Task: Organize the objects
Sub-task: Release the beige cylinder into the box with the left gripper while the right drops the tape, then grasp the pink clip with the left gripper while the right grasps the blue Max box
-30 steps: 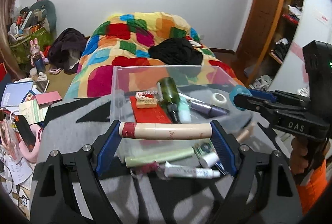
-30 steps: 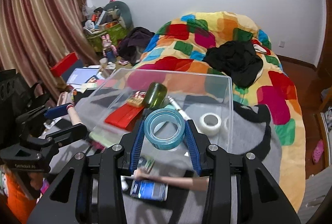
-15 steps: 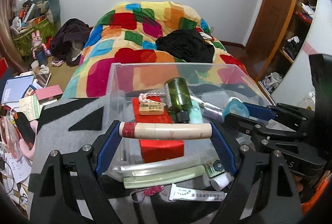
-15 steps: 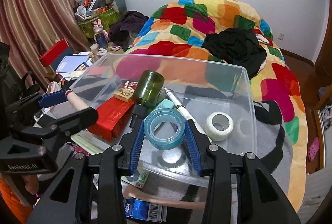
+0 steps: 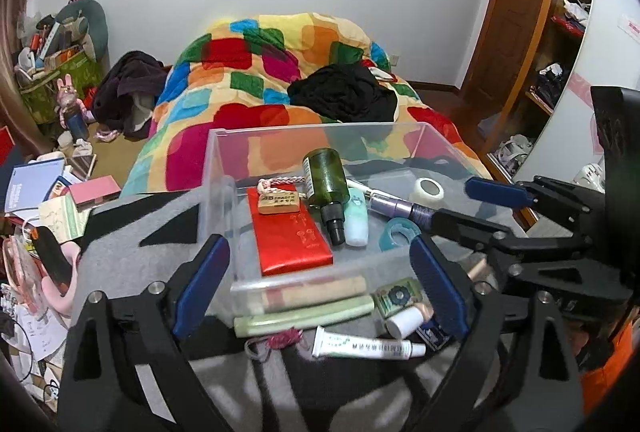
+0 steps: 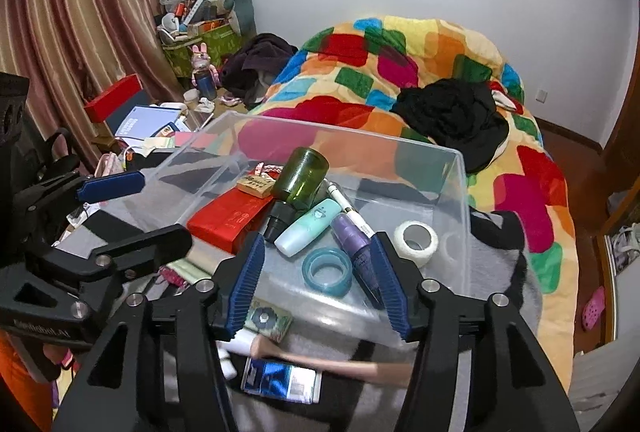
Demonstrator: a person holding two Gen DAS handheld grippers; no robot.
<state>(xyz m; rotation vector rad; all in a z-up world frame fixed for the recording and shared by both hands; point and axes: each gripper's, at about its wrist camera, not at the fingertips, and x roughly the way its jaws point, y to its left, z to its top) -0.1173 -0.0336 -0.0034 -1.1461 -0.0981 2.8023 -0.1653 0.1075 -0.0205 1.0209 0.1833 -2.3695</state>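
Both claws gape wide and empty over the clear bin (image 5: 218,167)
Inside lie a red box (image 5: 290,236), green bottle (image 6: 300,177), teal tape ring (image 6: 327,271) and white tape roll (image 6: 416,242)

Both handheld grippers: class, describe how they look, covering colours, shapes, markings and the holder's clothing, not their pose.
The left gripper and the right gripper share one build: black angular frames with triangular cut-outs, silver round bolts, and blue ribbed fingers. White lettering marks the left gripper's frame, seen from the right wrist view. An orange sleeve shows behind the right gripper. No cables are visible.
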